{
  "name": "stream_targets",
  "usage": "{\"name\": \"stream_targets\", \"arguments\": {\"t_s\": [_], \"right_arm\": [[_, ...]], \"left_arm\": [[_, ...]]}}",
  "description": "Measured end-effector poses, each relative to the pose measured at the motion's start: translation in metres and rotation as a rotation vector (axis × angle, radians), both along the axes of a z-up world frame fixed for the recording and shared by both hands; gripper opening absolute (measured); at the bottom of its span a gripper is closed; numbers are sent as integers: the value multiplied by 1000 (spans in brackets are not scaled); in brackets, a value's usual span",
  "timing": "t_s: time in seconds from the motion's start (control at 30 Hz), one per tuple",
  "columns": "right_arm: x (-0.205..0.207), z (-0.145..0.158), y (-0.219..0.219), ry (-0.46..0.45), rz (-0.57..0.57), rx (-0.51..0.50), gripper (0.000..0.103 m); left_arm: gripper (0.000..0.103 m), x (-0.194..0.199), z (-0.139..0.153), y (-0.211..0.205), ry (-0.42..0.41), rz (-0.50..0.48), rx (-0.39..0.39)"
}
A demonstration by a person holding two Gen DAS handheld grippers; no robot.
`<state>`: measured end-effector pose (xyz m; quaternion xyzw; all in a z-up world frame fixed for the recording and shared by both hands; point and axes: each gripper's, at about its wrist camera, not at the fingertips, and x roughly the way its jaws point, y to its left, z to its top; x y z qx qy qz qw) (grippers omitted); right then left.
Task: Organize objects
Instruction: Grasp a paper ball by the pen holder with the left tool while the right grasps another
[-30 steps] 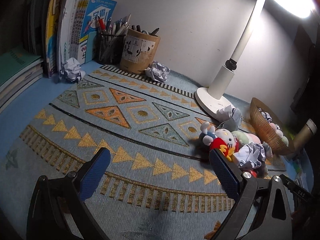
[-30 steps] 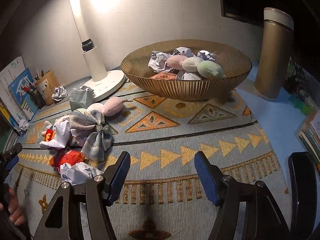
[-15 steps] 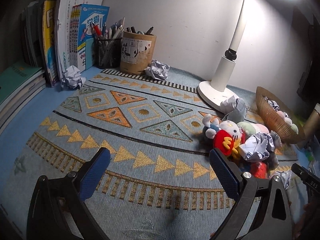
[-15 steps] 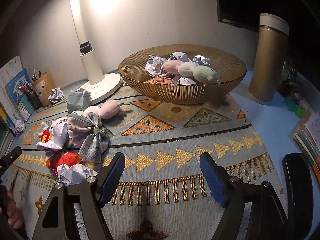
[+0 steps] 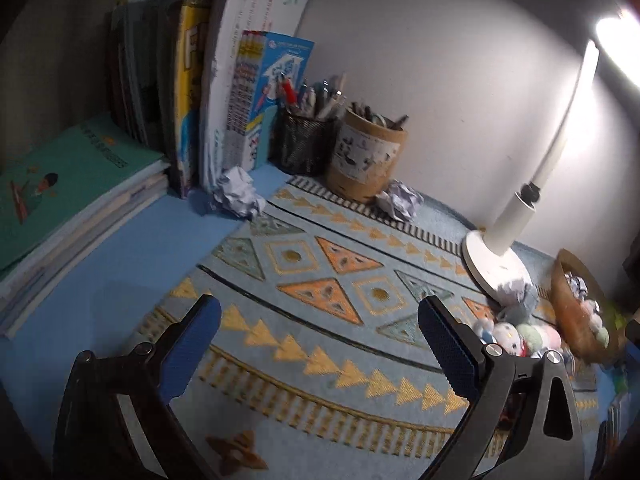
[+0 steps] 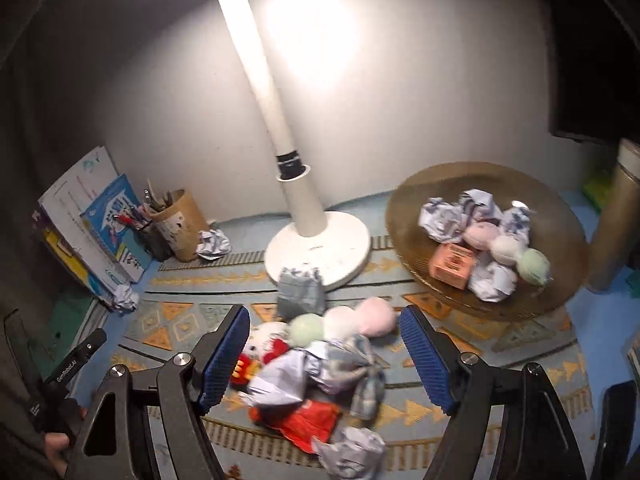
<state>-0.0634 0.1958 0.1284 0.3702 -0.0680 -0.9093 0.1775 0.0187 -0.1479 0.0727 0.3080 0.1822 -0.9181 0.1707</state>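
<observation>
A pile of small things lies on the patterned mat [image 6: 500,340]: a white cat plush [image 6: 266,346], pastel soft balls [image 6: 340,320], a plaid bow [image 6: 360,368], crumpled paper [image 6: 280,380] and a red packet [image 6: 308,420]. My right gripper [image 6: 324,350] is open and empty, hovering over this pile. A golden bowl [image 6: 416,208] at the right holds paper balls, soft balls and an orange box. My left gripper [image 5: 318,334] is open and empty above the mat [image 5: 312,276]. Two paper balls [image 5: 238,196] [image 5: 400,200] lie at the back.
A white desk lamp [image 6: 316,240] stands behind the pile. Books [image 5: 224,92] and two pen holders [image 5: 366,156] line the back left wall. A stack of notebooks [image 5: 60,200] lies at the left. A gold bottle [image 6: 616,232] stands right of the bowl.
My right gripper has swung left from the bowl to over the pile. My left gripper has turned left toward the books and pen holders.
</observation>
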Motion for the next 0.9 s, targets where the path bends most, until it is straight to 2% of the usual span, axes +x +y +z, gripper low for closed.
{"name": "stream_targets", "arguments": {"t_s": [0.1,0.17,0.27,0.37,0.47,0.6,0.73,0.87,0.9], "right_arm": [[-46,-1,-59,-122,125,-60,76],[-76,-7,-98,-168,170,-56,76],[-119,-26,-153,-221,207,-6,76],[-151,-56,-196,-303,237,4,76],[-178,-76,-219,-322,219,-6,76],[-208,-97,-242,-361,219,-36,76],[-223,-116,-260,-385,231,-24,76],[-230,-128,-272,-371,237,-24,76],[-230,-130,-274,-369,233,-16,72]], "left_arm": [[98,-16,10,-44,-14,69,-4],[98,-32,7,-64,-33,89,-11],[98,-61,-12,-87,-80,104,39],[98,-89,-37,-105,-133,176,84],[98,-110,-54,-120,-163,226,142],[98,-128,-60,-124,-173,249,112],[97,-132,-67,-128,-155,268,119],[80,-137,-74,-130,-164,256,116],[78,-137,-74,-129,-161,253,106]]}}
